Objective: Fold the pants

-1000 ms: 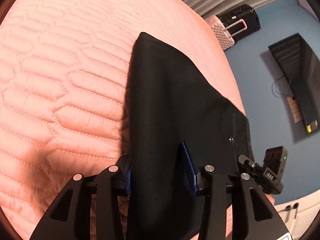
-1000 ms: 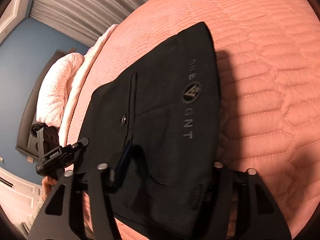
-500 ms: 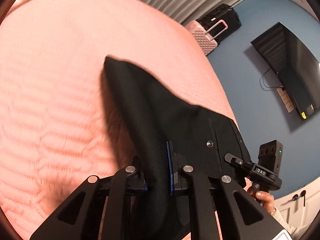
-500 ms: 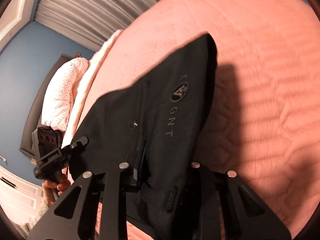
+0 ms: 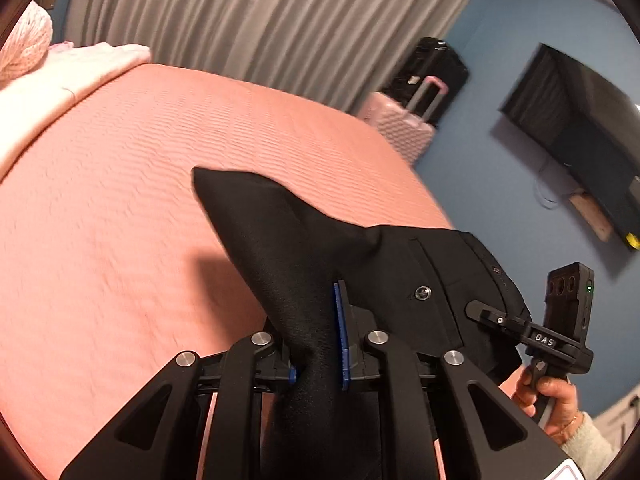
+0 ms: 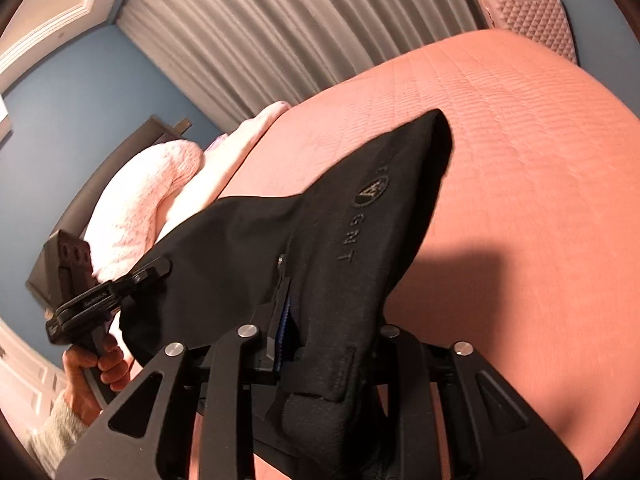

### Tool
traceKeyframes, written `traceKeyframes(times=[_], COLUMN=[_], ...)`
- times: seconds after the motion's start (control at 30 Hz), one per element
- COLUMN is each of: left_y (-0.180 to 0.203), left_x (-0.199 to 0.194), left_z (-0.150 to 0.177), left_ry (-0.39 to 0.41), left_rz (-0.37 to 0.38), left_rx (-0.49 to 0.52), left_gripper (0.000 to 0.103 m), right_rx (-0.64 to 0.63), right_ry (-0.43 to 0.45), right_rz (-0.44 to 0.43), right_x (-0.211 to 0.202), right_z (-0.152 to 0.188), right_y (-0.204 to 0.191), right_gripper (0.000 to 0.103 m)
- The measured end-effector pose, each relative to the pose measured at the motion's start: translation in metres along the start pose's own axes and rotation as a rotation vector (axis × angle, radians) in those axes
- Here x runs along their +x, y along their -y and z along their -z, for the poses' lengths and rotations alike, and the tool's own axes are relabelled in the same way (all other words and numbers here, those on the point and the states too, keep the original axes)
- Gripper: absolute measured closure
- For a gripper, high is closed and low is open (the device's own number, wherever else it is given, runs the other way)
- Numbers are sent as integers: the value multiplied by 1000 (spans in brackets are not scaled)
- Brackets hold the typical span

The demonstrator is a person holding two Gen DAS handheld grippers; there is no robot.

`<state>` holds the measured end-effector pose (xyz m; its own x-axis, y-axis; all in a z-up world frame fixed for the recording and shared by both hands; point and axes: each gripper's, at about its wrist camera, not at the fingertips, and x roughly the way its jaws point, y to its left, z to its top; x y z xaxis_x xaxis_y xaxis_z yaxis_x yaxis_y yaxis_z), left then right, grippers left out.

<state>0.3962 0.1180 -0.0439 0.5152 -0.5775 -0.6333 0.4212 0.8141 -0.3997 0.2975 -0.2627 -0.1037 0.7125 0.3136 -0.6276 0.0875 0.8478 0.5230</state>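
Observation:
Black pants hang folded between my two grippers above the pink quilted bed. In the left wrist view my left gripper pinches a thick fold of the cloth between its blue pads; its jaws are opening slightly with the cloth still between them. In the right wrist view my right gripper grips the waist end of the pants, printed with a round logo and grey letters. Its jaws are also opening, and cloth covers the right finger. Each view shows the other gripper held by a hand at the pants' far edge.
Grey curtains hang behind the bed. A pink suitcase and a black one stand at the bed's far corner. A dark TV hangs on the blue wall. Pink pillows lie at the bed's head.
Both grippers closed on the pants and lifted them off the quilt. The pants now hang in the air, and the views have tipped up to show the curtains and wall.

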Motion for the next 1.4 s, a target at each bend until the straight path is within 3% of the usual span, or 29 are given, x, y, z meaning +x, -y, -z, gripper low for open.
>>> traceKeyframes(times=[0.03,0.07,0.1,0.13,0.2,0.27,0.33,0.37,0.4,0.47,0.57,0.67,0.7,0.73,0.8,0.83,0.9,0.97,1.03,1.07,1.1,1.13,1.2,1.23,1.27,1.3,1.33,1.37,1.4], left_y=[-7,-16,-31,-43,-69,-75,-56,-45,-26,-2,4,-13,-17,-22,-32,-37,-41,-47,-54,-52,-53,-59,-81,-86,-87,-86,-83,-84,-82], left_x=[14,29,46,54,57,37,33,39,52,84,152,188,191,188,172,159,147,174,208,211,210,205,178,164,155,150,156,162,161], left_z=[-4,-7,-5,-1,7,8,-2,-6,-15,-25,-31,-25,-28,-28,-44,-55,-69,-74,-64,-61,-62,-64,-69,-69,-67,-62,-54,-45,-39], left_ry=[-16,-36,-68,-97,-159,-80,-22,-25,-31,-66,-203,-237,-216,-209,-179,-123,-54,-132,-256,-240,-222,-218,-153,-121,-102,-104,-162,-215,-211], left_rz=[-55,-142,-297,-402,-550,-497,-432,-416,-385,-359,-418,-476,-492,-514,-574,-539,-454,-421,-511,-556,-633,-651,-561,-517,-484,-470,-503,-552,-548], left_rx=[-4,-7,-16,-31,-88,-128,-96,-72,-37,-1,35,75,107,129,85,40,-32,-73,-17,49,90,59,-131,-197,-219,-208,-148,-78,-54], left_gripper=[80,71,66,66,70,69,68,62,47,31,31,20,18,18,28,29,29,24,24,22,22,22,28,29,29,28,28,22,23], right_rx=[-10,-33,-45,-66,-75,-133,-195,-208,-216,-207,-198,-193,-120,-57,9,-12,-47,-112,-143,-72,-24,32,61,6,-58,-112,-127,-61,-22], right_ry=[-12,-17,-10,6,71,109,104,91,71,16,-72,-172,-163,-144,-47,-29,-60,-136,-200,-156,-110,-38,21,-19,-53,-82,-96,-65,-34], right_rz=[73,207,289,397,417,341,244,209,170,105,72,157,135,162,186,155,75,31,136,119,186,183,148,83,77,140,199,214,238], right_x=[12,24,26,21,0,-14,-2,12,27,73,136,178,174,165,135,129,133,162,183,173,161,140,113,110,110,113,113,98,85], right_z=[-5,-8,-8,-7,-4,-4,-19,-28,-37,-57,-74,-82,-89,-93,-101,-102,-100,-96,-92,-96,-97,-99,-95,-89,-80,-73,-64,-59,-55], right_y=[7,19,27,37,41,25,-6,-20,-31,-48,-52,-21,3,16,24,16,-3,-24,-13,3,11,20,22,15,10,11,23,37,42], right_gripper=[54,48,46,46,46,52,60,62,64,65,65,74,98,103,100,98,98,99,103,103,103,101,98,98,99,103,103,103,103])
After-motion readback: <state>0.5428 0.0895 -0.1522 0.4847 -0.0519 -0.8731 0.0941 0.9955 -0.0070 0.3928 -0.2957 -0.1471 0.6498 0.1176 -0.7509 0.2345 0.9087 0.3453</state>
